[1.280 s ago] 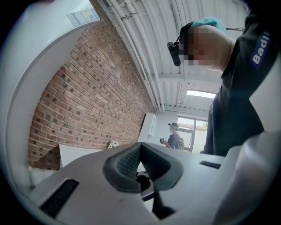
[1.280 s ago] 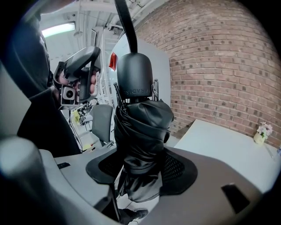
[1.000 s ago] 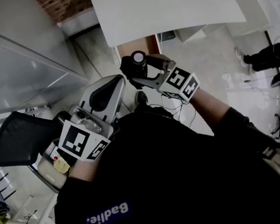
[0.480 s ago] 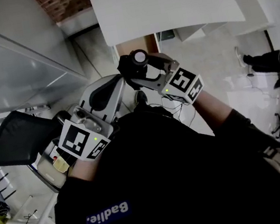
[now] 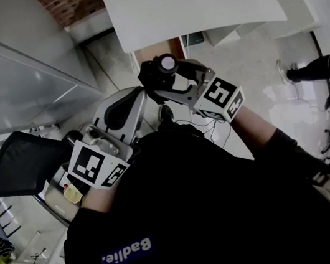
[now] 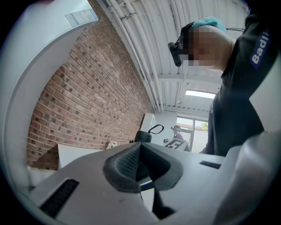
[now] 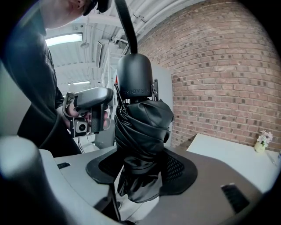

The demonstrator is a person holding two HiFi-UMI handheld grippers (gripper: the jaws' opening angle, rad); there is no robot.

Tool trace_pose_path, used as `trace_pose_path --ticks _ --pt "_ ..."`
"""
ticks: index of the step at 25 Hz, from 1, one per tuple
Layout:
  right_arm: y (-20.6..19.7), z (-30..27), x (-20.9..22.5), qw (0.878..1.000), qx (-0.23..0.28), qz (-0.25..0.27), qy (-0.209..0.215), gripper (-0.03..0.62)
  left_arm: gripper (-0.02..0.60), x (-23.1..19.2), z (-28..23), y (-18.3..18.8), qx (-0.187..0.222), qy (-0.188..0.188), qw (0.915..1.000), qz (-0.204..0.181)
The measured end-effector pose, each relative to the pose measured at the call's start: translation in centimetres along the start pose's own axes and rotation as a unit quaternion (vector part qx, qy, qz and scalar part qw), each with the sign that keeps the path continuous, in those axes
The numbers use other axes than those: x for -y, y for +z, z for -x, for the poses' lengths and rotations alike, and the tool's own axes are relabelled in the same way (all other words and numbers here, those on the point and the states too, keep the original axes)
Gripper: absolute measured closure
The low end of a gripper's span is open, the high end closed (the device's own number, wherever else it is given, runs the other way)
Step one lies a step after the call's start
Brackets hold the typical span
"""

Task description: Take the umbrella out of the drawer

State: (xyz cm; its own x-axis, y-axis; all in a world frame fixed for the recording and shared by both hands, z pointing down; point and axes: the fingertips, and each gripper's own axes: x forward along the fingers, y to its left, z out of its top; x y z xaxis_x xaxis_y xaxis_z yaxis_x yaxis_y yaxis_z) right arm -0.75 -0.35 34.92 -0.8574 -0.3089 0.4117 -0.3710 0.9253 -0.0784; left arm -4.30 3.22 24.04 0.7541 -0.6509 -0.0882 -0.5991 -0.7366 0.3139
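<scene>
The right gripper [image 7: 141, 173] pinches a folded black umbrella [image 7: 142, 127], its glossy fabric crumpled beneath a smooth domed handle [image 7: 134, 79]. The left gripper [image 6: 140, 165] has its textured rubber pads pressed together, empty.

The white desk [image 5: 193, 3] stands close ahead of the right gripper [image 5: 159, 80] and blocks the way forward, and the folded umbrella [image 5: 156, 76] fills the space between its fingers. To its right, bare floor [image 5: 256, 74] lies open as far as another person's leg [image 5: 321, 66]. A black chair [image 5: 22, 163] sits just beside the left gripper [image 5: 124, 109], with a grey panel [image 5: 10, 79] walling off that side. Only a narrow gap separates the 2 grippers.
</scene>
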Motion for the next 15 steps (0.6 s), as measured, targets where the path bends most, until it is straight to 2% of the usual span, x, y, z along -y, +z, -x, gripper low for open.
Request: trace_pose_path --ticks 15 --pt "0.6 1.4 0.3 1.000 0.015 0.001 -0.006 0.336 0.580 0.7 -0.6 0.1 -0.003 -0.009 0.9999 -0.004"
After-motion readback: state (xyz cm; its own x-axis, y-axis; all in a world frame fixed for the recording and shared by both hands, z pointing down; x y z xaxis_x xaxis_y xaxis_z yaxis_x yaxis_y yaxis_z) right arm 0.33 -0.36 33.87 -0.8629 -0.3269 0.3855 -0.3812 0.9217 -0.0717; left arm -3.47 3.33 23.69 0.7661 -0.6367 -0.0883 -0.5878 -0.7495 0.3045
